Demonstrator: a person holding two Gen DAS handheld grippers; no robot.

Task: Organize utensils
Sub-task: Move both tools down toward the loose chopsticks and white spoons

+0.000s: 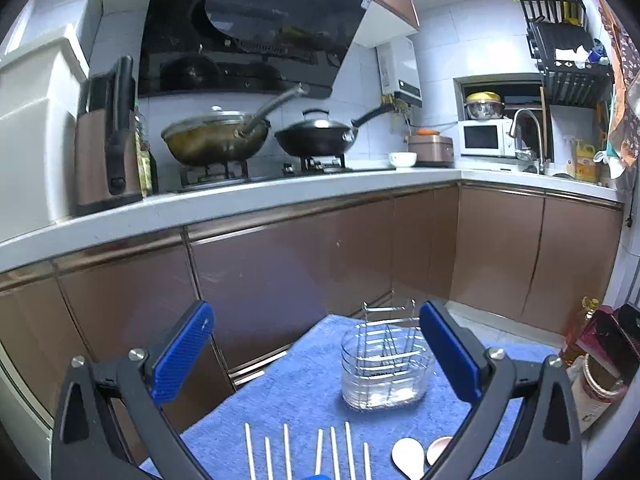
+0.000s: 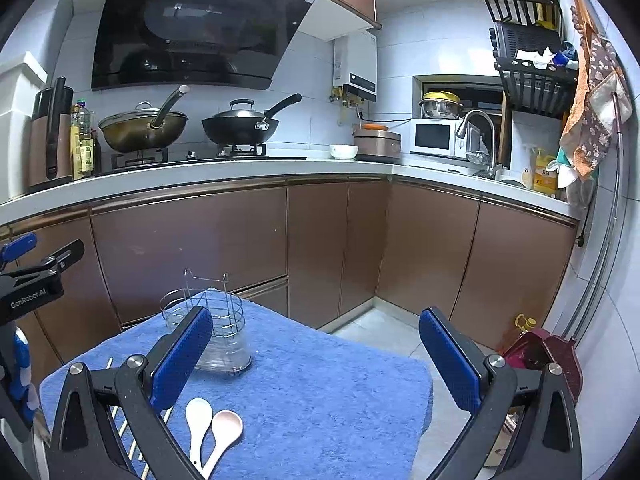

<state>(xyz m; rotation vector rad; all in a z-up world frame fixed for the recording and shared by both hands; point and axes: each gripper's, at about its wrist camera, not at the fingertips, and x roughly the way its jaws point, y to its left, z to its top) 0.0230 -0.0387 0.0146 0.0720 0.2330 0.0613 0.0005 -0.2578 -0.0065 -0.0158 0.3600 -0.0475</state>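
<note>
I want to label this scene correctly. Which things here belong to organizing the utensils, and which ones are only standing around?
For the job:
- chopsticks
- white spoon
- pink spoon
- wire utensil holder
- blue towel

Only standing around:
- two woks
- microwave
- white bowl
- knife block

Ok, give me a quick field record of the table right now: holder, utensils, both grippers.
surface: blue towel covering the table
holder: wire utensil holder in a clear base, upright at the far side, looks empty
chopsticks: pale chopsticks lying in a row on the towel, near edge
spoons: white spoon and pinkish spoon side by side, right of the chopsticks
left gripper: open, holding nothing, above the chopsticks
right gripper: open, holding nothing
done so far: nothing in the holder yet
</note>
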